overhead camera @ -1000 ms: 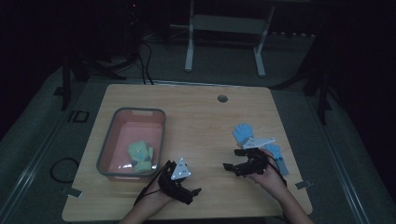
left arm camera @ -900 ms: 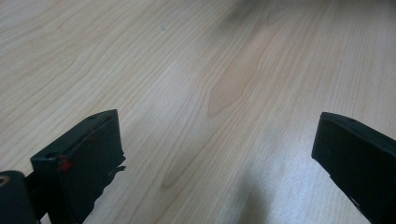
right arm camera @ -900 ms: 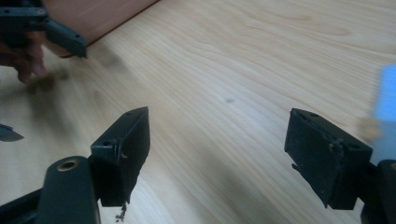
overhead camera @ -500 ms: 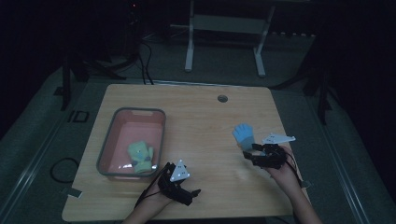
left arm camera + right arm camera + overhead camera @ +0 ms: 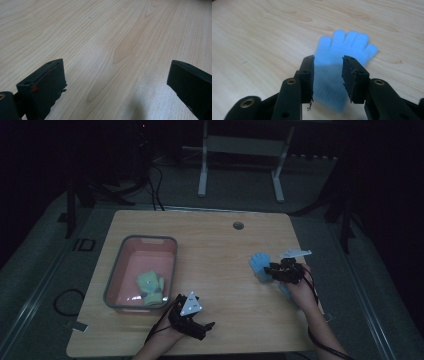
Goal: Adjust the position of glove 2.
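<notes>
A light blue glove lies flat on the wooden table, at its right side, fingers pointing away in the right gripper view. My right gripper hangs low over the glove's cuff. Its jaws have just been closing and stand a little apart, with the cuff between them and the pads not pressing on it. My left gripper rests near the front edge of the table. It is open wide over bare wood, with nothing between the jaws.
A pink tub with a grey rim stands at the left, with green gloves inside. A small round hole sits near the table's far edge. A bit of blue fabric shows under the right hand.
The right gripper has moved away from the person and onto the blue glove's cuff, and its jaws have narrowed. The left gripper has stayed where it was.
</notes>
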The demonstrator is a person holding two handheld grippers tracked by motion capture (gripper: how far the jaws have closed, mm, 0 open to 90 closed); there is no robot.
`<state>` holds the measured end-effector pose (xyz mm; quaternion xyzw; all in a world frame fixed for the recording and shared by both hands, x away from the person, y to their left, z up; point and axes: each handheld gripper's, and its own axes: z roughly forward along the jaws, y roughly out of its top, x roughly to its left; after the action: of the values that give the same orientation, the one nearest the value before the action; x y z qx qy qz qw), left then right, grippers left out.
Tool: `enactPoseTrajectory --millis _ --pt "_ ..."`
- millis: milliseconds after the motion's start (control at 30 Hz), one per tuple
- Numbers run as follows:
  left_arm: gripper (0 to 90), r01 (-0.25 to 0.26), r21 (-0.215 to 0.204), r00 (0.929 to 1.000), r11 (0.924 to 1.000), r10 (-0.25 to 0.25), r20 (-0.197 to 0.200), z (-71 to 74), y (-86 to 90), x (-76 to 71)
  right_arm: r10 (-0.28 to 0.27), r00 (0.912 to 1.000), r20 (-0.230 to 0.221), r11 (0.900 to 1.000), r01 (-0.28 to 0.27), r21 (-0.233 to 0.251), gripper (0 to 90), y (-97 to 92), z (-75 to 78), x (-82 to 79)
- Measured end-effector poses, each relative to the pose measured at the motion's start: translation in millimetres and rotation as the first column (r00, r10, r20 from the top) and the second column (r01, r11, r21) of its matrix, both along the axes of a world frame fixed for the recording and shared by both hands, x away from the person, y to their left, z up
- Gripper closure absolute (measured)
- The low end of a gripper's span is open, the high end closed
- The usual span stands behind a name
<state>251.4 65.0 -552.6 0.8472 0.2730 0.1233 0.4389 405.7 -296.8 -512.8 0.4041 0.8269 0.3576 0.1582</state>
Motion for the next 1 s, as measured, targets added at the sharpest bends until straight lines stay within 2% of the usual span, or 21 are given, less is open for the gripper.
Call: enactPoseTrajectory --millis 67,100,133,333,467,533,633,733,900,1000 --pt "2.2 0.005 -0.003 0.9999 1.0000 -0.005 -0.011 -0.3 0.3 0.4 -0.002 1.0000 -0.006 1.0000 0.002 0.000 63.0 0.4 -2.0 4.0" --pt "2.2 0.016 -0.005 0.9994 0.9999 -0.016 -0.031 -2.1 0.3 1.1 -0.007 0.9999 -0.010 1.0000 0.007 -0.001 63.0 0.9 -4.1 7.5" --pt "2.2 0.020 0.003 0.9993 0.9998 -0.019 -0.031 -3.1 0.0 0.9 -0.016 0.9998 -0.013 0.9999 0.016 -0.006 62.2 1.9 -8.3 13.2" --pt "2.2 0.033 0.021 0.9992 0.9992 -0.032 -0.025 -4.5 -2.6 0.0 -0.028 0.9995 -0.011 0.9990 0.028 -0.035 60.3 5.5 -18.0 24.4" --pt "2.2 0.028 0.021 0.9993 0.9994 -0.027 -0.025 -5.3 -2.4 -0.4 -0.035 0.9992 -0.020 0.9974 0.033 -0.065 60.0 6.4 -22.3 28.5" --pt "2.2 0.025 0.029 0.9995 0.9993 -0.025 -0.019 -6.0 -2.3 -0.9 -0.055 0.9977 -0.040 0.9946 0.051 -0.091 59.8 6.7 -29.8 31.3" --pt "2.2 0.023 0.017 0.9996 0.9996 -0.023 -0.014 -5.4 -2.1 -1.0 -0.053 0.9982 -0.027 0.9938 0.050 -0.100 60.9 7.2 -31.1 30.1" --pt "2.2 0.023 0.012 0.9997 0.9997 -0.023 0.000 -5.1 -2.4 -2.0 -0.059 0.9979 -0.029 0.9941 0.056 -0.093 63.9 7.1 -31.9 29.6" --pt "2.2 0.022 0.008 0.9997 0.9997 -0.022 0.006 -4.8 -3.0 -2.2 -0.068 0.9972 -0.030 0.9931 0.065 -0.098 78.1 11.2 -31.8 27.9" --pt "2.2 0.024 0.013 0.9997 0.9996 -0.024 0.007 -4.9 -3.4 -2.5 -0.083 0.9961 -0.032 0.9916 0.079 -0.102 82.8 14.4 -31.4 26.9"
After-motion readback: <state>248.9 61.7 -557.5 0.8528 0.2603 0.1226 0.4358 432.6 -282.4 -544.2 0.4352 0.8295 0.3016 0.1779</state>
